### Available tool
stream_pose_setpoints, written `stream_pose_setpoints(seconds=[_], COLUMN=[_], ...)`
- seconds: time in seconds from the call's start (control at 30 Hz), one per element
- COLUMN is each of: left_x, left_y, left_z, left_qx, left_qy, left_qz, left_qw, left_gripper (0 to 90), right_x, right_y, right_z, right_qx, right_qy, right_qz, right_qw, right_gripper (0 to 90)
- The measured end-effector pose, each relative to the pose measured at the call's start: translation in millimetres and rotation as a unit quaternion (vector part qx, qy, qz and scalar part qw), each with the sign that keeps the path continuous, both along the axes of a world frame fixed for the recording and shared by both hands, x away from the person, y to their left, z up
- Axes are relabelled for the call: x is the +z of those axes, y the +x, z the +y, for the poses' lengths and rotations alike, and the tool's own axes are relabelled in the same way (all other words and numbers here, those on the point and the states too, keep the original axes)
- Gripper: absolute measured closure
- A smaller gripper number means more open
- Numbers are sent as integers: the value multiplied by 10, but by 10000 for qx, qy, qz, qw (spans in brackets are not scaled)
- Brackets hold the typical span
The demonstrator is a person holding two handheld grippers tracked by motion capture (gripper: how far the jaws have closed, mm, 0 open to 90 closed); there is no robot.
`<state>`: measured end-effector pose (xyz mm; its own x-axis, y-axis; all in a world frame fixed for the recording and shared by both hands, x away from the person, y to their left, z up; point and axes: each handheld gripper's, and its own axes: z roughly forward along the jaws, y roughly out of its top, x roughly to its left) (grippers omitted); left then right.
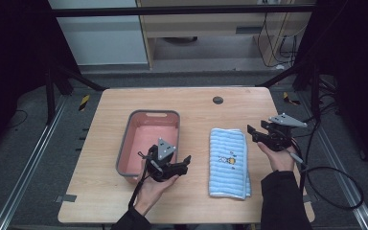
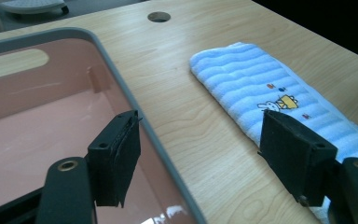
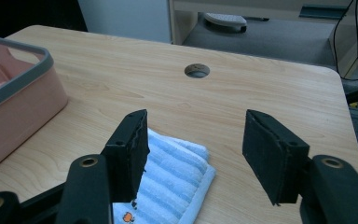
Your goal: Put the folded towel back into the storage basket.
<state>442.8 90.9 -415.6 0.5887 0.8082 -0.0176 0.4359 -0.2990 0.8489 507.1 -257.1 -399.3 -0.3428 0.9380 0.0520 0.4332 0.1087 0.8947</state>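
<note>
Towel lies untouched between the left tool and right tool, both wide, empty.

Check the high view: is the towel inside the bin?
No, the towel lies folded on the table, to the right of the bin and apart from it.

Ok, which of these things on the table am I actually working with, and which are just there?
Likely in play:
- folded blue towel
- pink basin with grey rim
- left tool, open
- right tool, open

Just there:
- round cable hole in the table
- tape piece at the near left edge
</note>
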Motion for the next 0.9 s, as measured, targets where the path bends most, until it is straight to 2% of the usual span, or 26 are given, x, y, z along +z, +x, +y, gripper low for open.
stream_pose_setpoints(seconds=[0.1,0.37,0.7,0.9], left_x=[-26,-158,-282,-402], left_y=[-10,-26,-37,-47], left_z=[-82,-317,-463,-562], left_qx=[-71,-305,-433,-488], left_qy=[-25,67,147,184], left_qz=[29,157,283,429], left_qw=[10000,9994,9986,9977], left_gripper=[303,342,377,385], right_x=[-17,-104,-252,-385], right_y=[29,152,267,348], right_z=[2,19,34,60], right_qx=[12,30,68,98], right_qy=[0,-27,-101,-127], right_qz=[20,75,216,338], right_qw=[10000,10000,9997,9993], right_gripper=[414,421,422,420])
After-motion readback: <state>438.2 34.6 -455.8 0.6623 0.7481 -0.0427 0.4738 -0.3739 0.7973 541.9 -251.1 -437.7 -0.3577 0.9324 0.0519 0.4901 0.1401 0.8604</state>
